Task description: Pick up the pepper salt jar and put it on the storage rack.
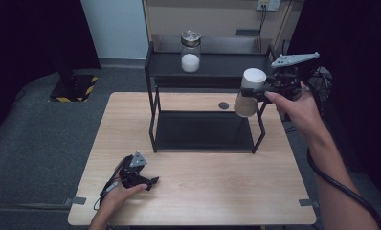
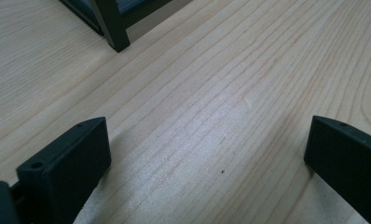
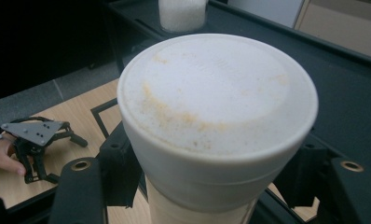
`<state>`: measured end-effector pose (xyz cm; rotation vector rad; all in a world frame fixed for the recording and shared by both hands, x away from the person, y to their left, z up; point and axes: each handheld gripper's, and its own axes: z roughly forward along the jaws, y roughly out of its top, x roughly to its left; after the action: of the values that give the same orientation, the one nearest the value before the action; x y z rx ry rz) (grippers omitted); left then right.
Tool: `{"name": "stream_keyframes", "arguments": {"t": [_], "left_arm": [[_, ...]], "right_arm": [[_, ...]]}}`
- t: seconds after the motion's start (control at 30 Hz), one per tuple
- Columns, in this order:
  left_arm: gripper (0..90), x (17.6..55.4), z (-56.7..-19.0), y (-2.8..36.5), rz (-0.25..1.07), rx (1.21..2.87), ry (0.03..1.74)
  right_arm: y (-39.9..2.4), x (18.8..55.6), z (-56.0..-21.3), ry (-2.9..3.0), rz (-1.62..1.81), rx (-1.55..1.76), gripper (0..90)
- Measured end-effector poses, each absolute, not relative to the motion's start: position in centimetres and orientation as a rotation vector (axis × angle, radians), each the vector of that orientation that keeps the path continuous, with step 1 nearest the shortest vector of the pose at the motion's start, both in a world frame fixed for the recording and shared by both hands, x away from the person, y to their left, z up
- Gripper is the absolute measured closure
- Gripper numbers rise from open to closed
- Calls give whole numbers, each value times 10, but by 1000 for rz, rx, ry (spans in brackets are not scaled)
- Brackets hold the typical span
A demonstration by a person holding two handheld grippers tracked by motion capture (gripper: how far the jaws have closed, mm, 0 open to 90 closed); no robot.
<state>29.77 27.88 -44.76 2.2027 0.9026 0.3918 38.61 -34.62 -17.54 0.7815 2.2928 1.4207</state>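
Cream-white lidded container (image 1: 248, 92), clamped between the jaws of the right gripper (image 1: 255, 91), held in the air at the black rack's (image 1: 203, 122) right front post. Glass jar (image 1: 190, 51) on top shelf. Left gripper (image 1: 152, 181) on wooden table (image 1: 203, 187), jaws spread, nothing between.

Black gripper (image 1: 250, 92), grey triangular plate.
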Motion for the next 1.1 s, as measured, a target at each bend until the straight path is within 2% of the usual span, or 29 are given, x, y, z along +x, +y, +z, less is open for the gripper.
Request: {"name": "stream_keyframes", "arguments": {"t": [0.67, 1.1], "left_arm": [[0, 300, -448, 279, 389, 2206, 895], [0, 301, -448, 279, 387, 2206, 893]], "right_arm": [[-356, 388, -134, 2242, 1457, 770, 355], [-354, 402, -116, 2219, 1456, 788, 355]]}}
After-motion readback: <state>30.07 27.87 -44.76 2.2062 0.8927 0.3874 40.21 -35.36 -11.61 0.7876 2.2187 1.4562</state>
